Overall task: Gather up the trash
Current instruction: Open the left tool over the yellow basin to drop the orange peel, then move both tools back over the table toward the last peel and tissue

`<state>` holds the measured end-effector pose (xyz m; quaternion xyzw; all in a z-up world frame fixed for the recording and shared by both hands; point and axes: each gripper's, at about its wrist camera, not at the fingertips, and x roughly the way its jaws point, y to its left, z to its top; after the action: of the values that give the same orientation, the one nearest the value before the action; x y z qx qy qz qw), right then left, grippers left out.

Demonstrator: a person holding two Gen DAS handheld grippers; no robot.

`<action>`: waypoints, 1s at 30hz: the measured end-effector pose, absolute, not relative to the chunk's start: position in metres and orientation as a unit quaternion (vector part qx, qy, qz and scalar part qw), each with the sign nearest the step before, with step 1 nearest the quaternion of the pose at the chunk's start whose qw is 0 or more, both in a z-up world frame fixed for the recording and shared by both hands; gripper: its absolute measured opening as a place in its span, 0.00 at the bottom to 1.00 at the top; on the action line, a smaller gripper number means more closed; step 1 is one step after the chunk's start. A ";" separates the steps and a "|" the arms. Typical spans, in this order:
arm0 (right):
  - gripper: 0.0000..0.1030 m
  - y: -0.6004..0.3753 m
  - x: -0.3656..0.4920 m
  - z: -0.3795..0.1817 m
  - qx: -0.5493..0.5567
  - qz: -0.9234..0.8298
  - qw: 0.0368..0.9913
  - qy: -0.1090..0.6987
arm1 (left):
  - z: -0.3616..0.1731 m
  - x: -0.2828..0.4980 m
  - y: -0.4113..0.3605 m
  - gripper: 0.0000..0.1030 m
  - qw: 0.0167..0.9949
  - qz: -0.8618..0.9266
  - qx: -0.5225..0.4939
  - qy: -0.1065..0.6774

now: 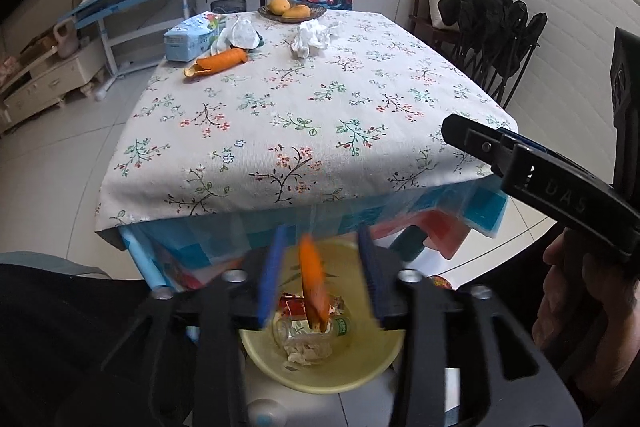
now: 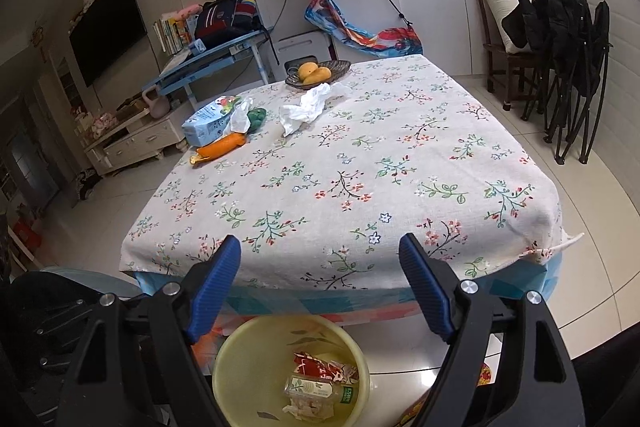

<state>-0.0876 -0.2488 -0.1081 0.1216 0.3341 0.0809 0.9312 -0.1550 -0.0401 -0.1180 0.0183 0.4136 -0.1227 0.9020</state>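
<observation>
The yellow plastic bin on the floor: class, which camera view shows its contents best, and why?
The right wrist view: the yellow plastic bin lies unobstructed between the open right gripper, showing red wrapper and clear bottle. The left wrist view has it partly hidden behind the left gripper and a blurred orange piece.

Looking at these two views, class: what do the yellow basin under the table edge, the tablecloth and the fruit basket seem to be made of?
Yellow basin: probably plastic; smooth, slightly glossy, thin translucent-looking wall with a printed leaf motif.
Tablecloth: woven fabric, matte, visible weave, printed flowers, edges draping softly.
Fruit basket: apparently woven wicker or similar; dark, ribbed rim, too small to be sure.
</observation>
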 end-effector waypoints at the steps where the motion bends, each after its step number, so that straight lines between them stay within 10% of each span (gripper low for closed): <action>1: 0.76 -0.249 -0.088 -0.109 0.121 0.081 0.931 0.334 | -0.117 -0.156 -0.041 0.45 0.903 -0.121 0.022 0.411; 30: 0.81 -0.252 -0.088 -0.110 0.120 0.071 0.932 0.333 | -0.097 -0.156 -0.024 0.79 0.939 -0.035 0.023 0.343</action>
<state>-0.0882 -0.2523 -0.1103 0.1205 0.3335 0.0706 0.9324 -0.1557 -0.0239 -0.0969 0.0234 0.3426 -0.0350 0.9385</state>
